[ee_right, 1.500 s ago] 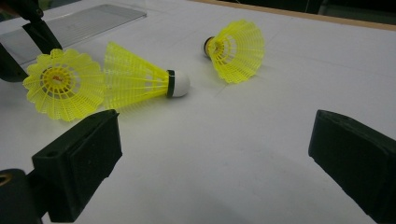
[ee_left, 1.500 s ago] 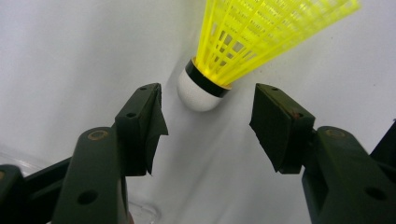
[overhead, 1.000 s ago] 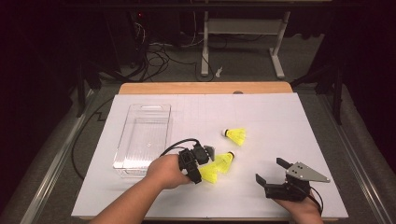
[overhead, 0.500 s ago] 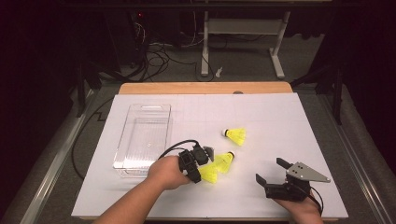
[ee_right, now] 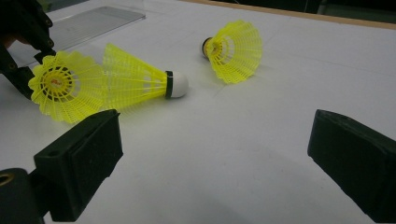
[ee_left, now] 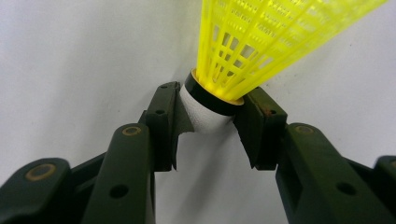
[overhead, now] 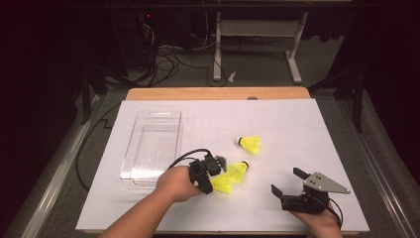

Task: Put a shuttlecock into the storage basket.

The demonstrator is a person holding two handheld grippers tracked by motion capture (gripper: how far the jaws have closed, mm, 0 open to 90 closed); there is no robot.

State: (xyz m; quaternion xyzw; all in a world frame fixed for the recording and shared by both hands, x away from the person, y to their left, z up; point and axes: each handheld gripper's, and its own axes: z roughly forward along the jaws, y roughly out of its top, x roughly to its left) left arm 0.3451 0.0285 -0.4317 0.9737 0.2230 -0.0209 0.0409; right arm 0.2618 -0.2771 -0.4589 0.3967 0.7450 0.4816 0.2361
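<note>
While the white worktop (overhead: 307,129) spreads across the frame with a clear bin (overhead: 151,148) left of centre, the left hand-held gripper (overhead: 214,174) has just been closing its jaws, now clasping the cork of the nearest shuttlecock (ee_left: 208,109) at lower centre, so lifting seems ready. A second shuttlecock (overhead: 238,171) lies touching it and may get nudged, a third shuttlecock (overhead: 250,144) rests apart above, and the right hand-held gripper (overhead: 287,181) waits agape at lower right.

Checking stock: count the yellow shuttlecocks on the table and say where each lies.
3. One shuttlecock sits between the left gripper's pads; a second shuttlecock lies beside it; a third shuttlecock lies apart, farther back.
</note>
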